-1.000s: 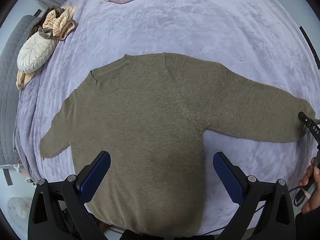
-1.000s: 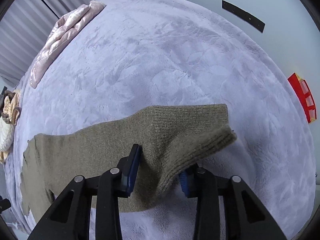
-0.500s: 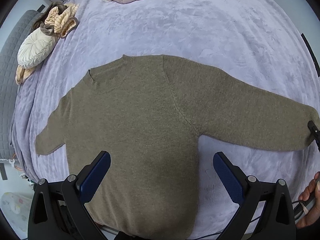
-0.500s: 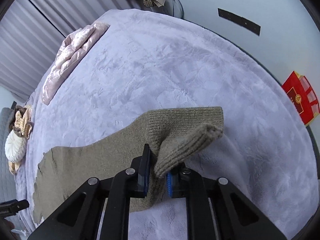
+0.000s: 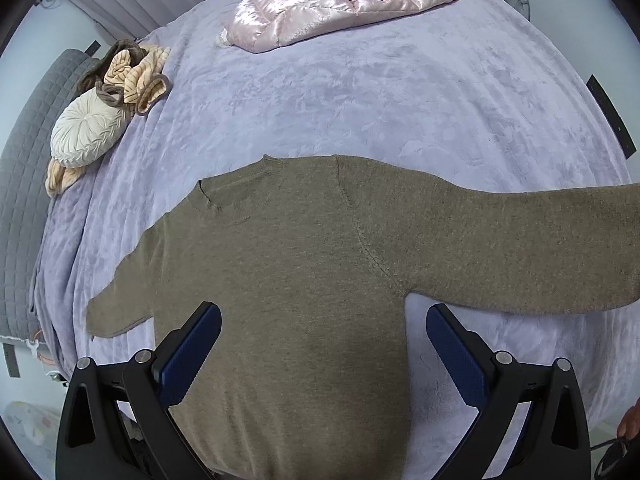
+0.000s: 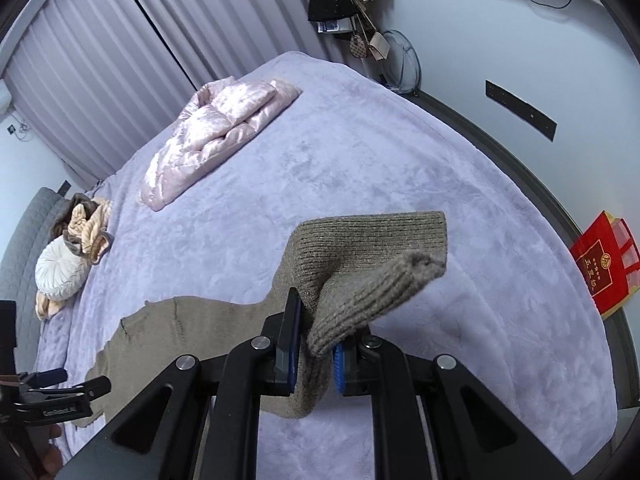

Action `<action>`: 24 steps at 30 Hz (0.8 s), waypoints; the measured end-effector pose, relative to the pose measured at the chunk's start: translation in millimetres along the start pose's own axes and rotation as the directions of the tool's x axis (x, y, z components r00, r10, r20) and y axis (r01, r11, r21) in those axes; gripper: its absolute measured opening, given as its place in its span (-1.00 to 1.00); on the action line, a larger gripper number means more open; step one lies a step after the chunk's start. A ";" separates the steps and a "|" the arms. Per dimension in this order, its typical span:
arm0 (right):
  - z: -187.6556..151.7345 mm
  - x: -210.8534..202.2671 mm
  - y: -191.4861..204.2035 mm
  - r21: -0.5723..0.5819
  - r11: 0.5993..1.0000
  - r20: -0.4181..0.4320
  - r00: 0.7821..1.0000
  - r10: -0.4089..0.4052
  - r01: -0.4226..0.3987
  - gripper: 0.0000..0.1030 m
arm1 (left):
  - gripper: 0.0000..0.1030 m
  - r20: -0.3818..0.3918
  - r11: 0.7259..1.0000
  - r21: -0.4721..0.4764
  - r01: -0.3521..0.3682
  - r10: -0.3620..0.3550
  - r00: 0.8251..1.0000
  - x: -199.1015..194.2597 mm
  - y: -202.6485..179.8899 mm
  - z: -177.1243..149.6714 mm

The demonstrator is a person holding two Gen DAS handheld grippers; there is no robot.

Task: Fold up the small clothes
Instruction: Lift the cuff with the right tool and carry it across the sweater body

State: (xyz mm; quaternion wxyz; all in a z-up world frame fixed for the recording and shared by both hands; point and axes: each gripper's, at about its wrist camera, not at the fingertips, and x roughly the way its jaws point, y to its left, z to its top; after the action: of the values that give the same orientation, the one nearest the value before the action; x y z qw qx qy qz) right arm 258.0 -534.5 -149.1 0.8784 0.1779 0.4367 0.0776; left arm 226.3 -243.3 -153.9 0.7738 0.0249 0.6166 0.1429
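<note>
An olive-brown knitted sweater lies face up on the lilac bedspread, neck away from me. My left gripper hangs open above its lower body, blue pads wide apart, touching nothing. The sweater's right sleeve stretches off to the right and rises from the bed. In the right wrist view my right gripper is shut on that sleeve's ribbed cuff, which bunches and folds over between the pads. The sweater's body trails away to the lower left.
A folded shiny pink quilted jacket lies at the far side of the bed. A round white cushion and a beige-brown bundle sit at the left by the grey headboard. A red bag stands beyond the bed's right edge.
The right gripper closed fully on the cuff and lifted it, raising the sleeve off the bed. The left gripper stayed open over the sweater and drew back a little.
</note>
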 end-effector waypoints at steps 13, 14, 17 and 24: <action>11.0 -44.8 137.5 -0.145 0.989 0.063 0.997 0.051 -0.041 -0.72 | 1.00 0.004 0.985 -0.138 0.104 -0.105 0.994 12.4 84.8 -2.9; 10.0 -46.8 150.6 -0.161 0.986 0.065 0.996 0.054 -0.042 -0.72 | 1.00 0.006 0.983 -0.147 0.113 -0.113 0.994 13.2 92.8 -2.8; 4.1 -47.9 189.0 -0.205 0.978 0.067 0.996 0.051 -0.037 -0.72 | 1.00 0.015 0.975 -0.175 0.135 -0.135 0.991 17.2 121.3 -3.9; -22.4 -28.5 278.8 -0.301 0.953 0.025 0.998 0.053 -0.043 -0.72 | 1.00 -0.011 0.953 -0.261 0.155 -0.163 0.986 40.3 194.8 -16.1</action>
State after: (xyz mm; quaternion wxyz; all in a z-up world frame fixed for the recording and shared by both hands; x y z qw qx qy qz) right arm 228.2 -279.5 -34.3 0.9002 0.0540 0.4007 0.1616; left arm 181.8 -48.7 -154.1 0.7694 -0.1286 0.6049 0.1599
